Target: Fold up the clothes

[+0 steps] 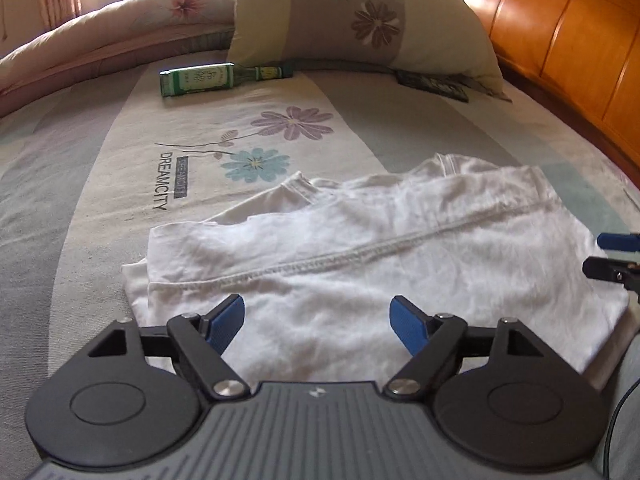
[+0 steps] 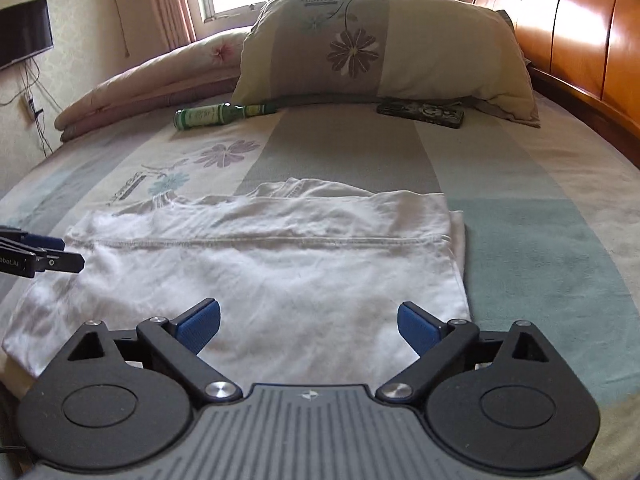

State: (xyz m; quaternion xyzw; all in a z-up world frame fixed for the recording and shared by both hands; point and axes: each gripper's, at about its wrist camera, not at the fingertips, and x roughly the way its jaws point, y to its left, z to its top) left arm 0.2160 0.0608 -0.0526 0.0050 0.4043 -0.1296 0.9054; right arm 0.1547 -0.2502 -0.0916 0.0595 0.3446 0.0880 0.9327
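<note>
A white T-shirt (image 1: 360, 252) (image 2: 260, 272) lies partly folded on the bed, a stitched hem running across its middle. My left gripper (image 1: 318, 322) hovers open over the shirt's near edge, nothing between its blue pads. My right gripper (image 2: 308, 326) is also open, above the shirt's near right part. The right gripper's tips (image 1: 612, 258) show at the right edge of the left wrist view. The left gripper's tips (image 2: 44, 254) show at the left edge of the right wrist view, over the shirt's left side.
The bed sheet (image 1: 100, 184) is striped with a flower print. A green bottle (image 1: 204, 80) (image 2: 216, 115) lies near the pillow (image 2: 380, 48). A dark flat case (image 2: 422, 113) lies in front of the pillow. A wooden headboard (image 2: 580, 40) stands right; a folded quilt (image 2: 152, 88) lies left.
</note>
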